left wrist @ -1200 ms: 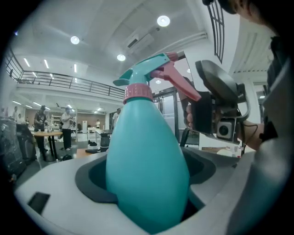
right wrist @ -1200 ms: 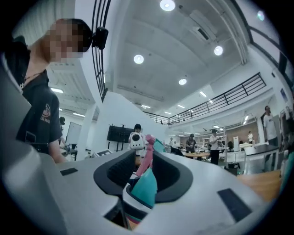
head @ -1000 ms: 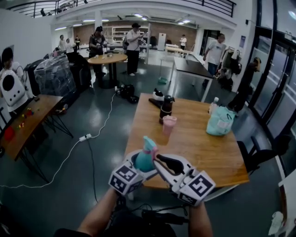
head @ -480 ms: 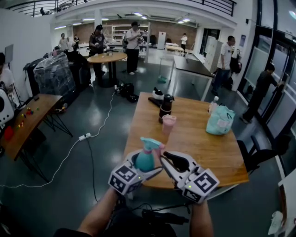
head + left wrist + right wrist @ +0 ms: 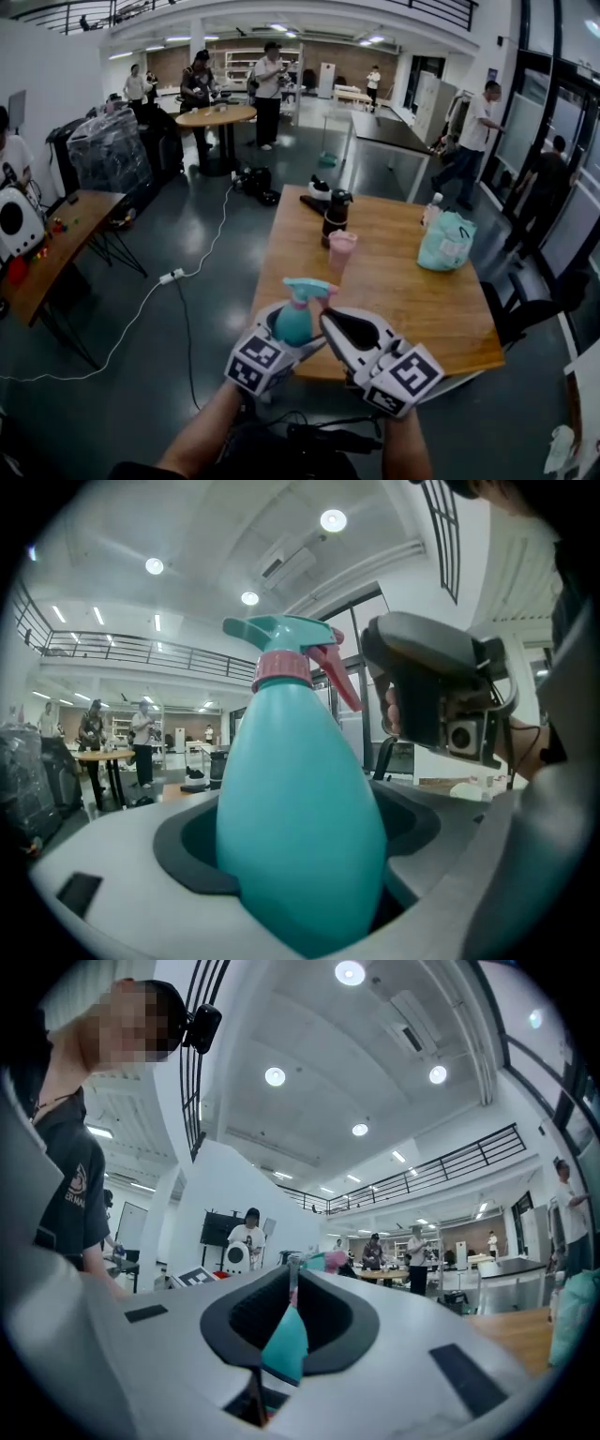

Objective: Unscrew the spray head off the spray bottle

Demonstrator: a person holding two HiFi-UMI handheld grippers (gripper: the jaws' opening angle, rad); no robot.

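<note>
A teal spray bottle [image 5: 293,325] stands upright in the air over the table's near edge. My left gripper [image 5: 292,333] is shut on its round body [image 5: 300,827]. The spray head [image 5: 306,287] is teal with a pink collar [image 5: 279,668] and a pink trigger [image 5: 339,679], and its nozzle points left in the head view. My right gripper [image 5: 326,317] comes in level from the right, tips at the neck. Its jaws have just been closing. In the right gripper view they [image 5: 292,1274] leave only a slit, with a thin pink strip of the trigger between the tips.
The wooden table [image 5: 412,300] carries a pink cup [image 5: 342,251], a black flask [image 5: 337,217] and a teal bag [image 5: 446,244]. A second wooden table [image 5: 56,248] stands at the left, and a white cable [image 5: 169,279] lies on the floor. Several people stand further back.
The spray head's nozzle has swung round to point left. The right gripper's jaws have narrowed and its tip sits closer against the bottle's neck. The left gripper has kept still.
</note>
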